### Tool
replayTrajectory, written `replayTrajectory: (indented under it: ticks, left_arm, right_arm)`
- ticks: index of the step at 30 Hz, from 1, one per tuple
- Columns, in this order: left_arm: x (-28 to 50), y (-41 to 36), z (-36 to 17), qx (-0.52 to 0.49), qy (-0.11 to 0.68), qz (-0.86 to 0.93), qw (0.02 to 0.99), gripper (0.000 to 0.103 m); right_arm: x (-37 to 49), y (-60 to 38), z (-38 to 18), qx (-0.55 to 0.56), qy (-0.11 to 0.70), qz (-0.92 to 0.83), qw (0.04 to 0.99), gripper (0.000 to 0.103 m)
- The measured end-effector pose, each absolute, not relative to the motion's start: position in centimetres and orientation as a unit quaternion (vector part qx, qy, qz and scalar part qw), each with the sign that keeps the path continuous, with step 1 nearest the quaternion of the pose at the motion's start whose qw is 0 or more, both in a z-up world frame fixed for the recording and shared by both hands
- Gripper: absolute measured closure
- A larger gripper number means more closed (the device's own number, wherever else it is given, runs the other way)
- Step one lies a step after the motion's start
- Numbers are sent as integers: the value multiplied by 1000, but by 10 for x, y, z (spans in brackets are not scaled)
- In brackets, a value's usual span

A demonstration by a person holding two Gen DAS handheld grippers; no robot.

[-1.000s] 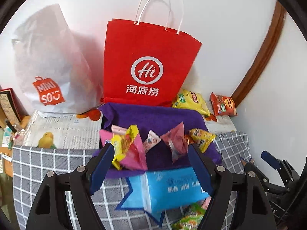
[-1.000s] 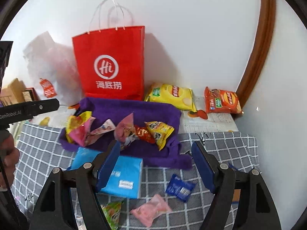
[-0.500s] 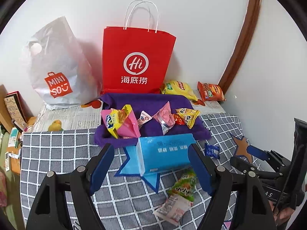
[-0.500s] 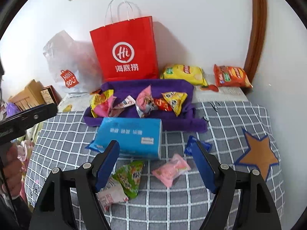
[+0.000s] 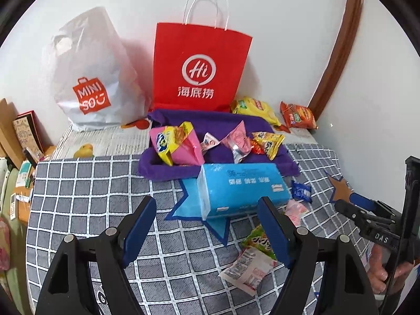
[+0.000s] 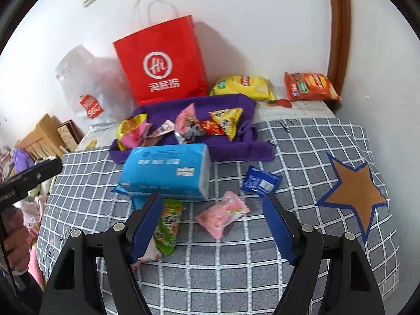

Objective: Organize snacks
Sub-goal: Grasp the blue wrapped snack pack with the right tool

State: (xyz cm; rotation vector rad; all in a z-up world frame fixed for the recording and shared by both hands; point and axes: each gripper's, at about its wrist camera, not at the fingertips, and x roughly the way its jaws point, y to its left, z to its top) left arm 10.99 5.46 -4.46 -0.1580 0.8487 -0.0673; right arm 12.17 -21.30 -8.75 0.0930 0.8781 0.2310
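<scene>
done: several snack packets (image 6: 183, 126) on purple cloth (image 6: 236, 149) | left: four packets loose on surface (image 6: 302, 275) | left tool (image 5: 207, 228), right tool (image 6: 212, 225): both wide open; empty

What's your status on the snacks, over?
Left gripper and right gripper open, empty. Pink snack packet lies loose on checked cloth, before right gripper. Blue tissue pack fronts purple tray.
</scene>
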Motion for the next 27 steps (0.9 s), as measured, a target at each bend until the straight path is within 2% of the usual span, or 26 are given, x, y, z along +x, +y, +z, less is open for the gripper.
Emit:
replayTrajectory:
  ticks: [7, 9, 27]
  left_arm:
    - [122, 60, -71, -80, 434, -23, 897, 26]
    - [130, 62, -81, -85, 445, -20, 891, 26]
    - [175, 64, -116, -122, 486, -63, 863, 26]
  right_arm:
    - [143, -222, -127, -9, 435, 76, 897, 26]
    - [151, -225, -137, -13, 441, 76, 894, 30]
    - [233, -241, -208, 67, 486, 52, 870, 39]
